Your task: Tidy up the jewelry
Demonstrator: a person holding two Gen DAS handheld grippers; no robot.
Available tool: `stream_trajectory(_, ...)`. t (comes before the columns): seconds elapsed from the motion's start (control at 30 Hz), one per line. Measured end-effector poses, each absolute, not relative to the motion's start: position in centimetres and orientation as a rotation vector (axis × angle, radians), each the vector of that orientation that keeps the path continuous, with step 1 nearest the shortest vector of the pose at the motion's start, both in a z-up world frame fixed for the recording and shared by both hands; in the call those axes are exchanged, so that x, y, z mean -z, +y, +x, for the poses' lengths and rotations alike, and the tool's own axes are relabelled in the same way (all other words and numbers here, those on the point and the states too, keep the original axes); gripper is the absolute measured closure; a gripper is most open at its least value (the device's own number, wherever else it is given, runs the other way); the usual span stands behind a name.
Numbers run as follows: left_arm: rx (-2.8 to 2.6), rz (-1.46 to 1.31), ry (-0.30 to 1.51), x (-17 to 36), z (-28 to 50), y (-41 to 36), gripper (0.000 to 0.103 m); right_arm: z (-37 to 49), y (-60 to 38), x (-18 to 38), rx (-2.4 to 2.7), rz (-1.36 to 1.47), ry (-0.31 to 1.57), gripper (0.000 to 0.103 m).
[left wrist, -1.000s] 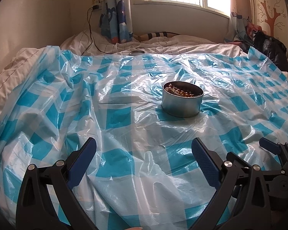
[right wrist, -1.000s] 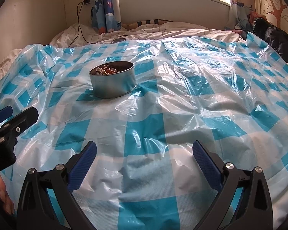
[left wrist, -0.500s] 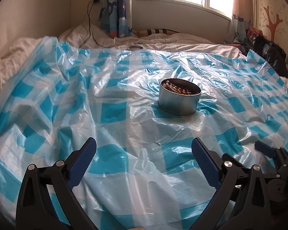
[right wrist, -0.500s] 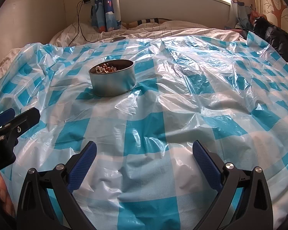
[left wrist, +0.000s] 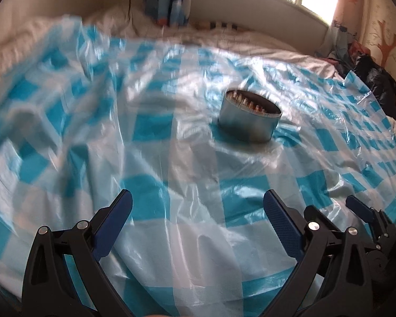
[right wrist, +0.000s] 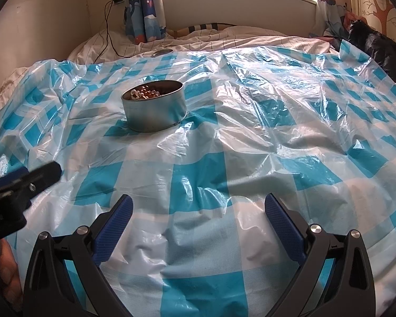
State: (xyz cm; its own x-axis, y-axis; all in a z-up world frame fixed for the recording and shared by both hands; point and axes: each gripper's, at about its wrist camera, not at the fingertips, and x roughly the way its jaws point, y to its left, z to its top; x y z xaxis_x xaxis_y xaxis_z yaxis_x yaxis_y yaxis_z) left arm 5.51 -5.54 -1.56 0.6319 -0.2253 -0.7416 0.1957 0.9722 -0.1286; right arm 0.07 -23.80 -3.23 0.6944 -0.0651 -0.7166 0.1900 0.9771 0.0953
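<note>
left gripper (left wrist: 198, 208): hovering, fingers apart, empty | right gripper (right wrist: 198, 208): hovering, fingers apart, empty | round tin (right wrist: 153, 108): sitting on checked plastic sheet (right wrist: 250, 137), holding beads (right wrist: 144, 93)

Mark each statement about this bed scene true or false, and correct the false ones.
1. The round metal tin holds beads. True.
2. The tin's lid is on. False: it is open-topped.
3. The left gripper grips the tin. False: its jaws are open and empty, short of the tin.
4. The right gripper is open. True.
5. The tin sits on a blue checked plastic sheet. True.
</note>
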Motion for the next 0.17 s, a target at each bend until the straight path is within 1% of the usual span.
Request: stream_trajectory(0.17, 0.213, -0.023, 0.851, 1.78, 5.67, -5.43, 0.008, 0.12, -23.88, 3.28, 0.142, 0.166, 0.795, 0.007)
